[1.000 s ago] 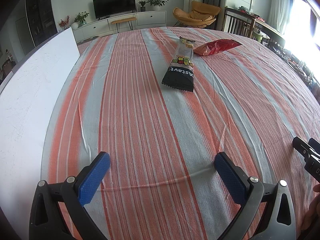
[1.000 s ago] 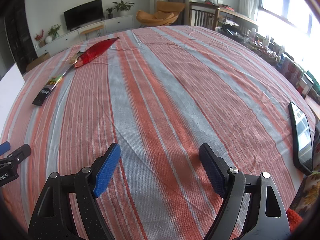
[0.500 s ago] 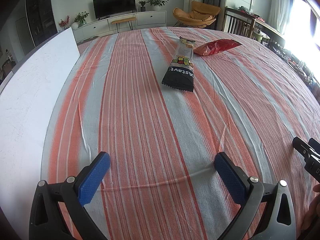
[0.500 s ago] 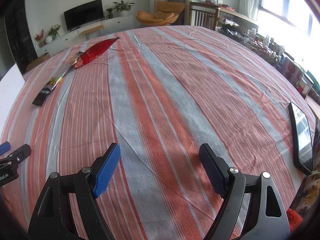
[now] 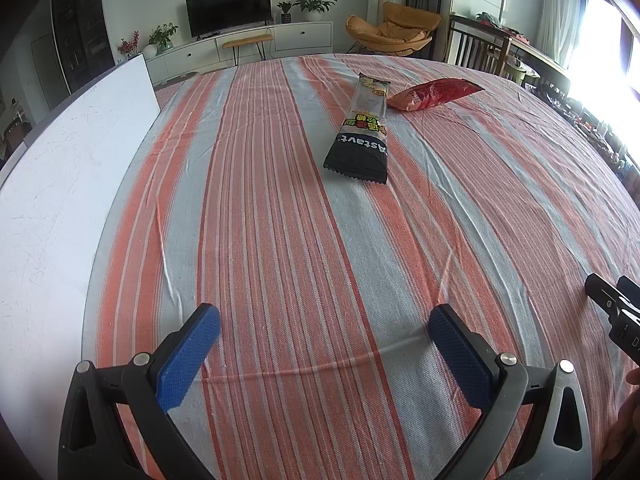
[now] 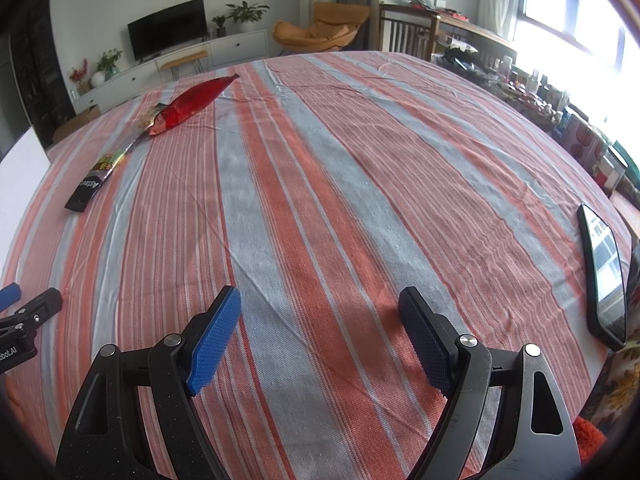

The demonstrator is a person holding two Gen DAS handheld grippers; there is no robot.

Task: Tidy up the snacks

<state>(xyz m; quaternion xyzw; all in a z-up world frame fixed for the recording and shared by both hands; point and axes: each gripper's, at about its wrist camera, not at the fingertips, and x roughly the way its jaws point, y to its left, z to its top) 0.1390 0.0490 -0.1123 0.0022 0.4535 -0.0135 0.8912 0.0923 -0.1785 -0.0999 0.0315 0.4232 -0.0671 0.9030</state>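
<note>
A long snack packet (image 5: 362, 132) with a black end lies flat on the striped tablecloth (image 5: 260, 240), far ahead of my left gripper (image 5: 324, 316). A red snack bag (image 5: 434, 94) lies just behind it to the right, its near end touching the packet. In the right wrist view both sit at the far left: the long packet (image 6: 94, 182) and the red bag (image 6: 192, 104). My left gripper stands open over bare cloth. My right gripper (image 6: 320, 304) is open too, with nothing between its fingers. Each gripper shows at the edge of the other's view.
A white board (image 5: 52, 184) lies along the table's left side. A dark phone (image 6: 604, 276) lies near the right edge of the table. Chairs, a cluttered sideboard and a TV unit stand beyond the table.
</note>
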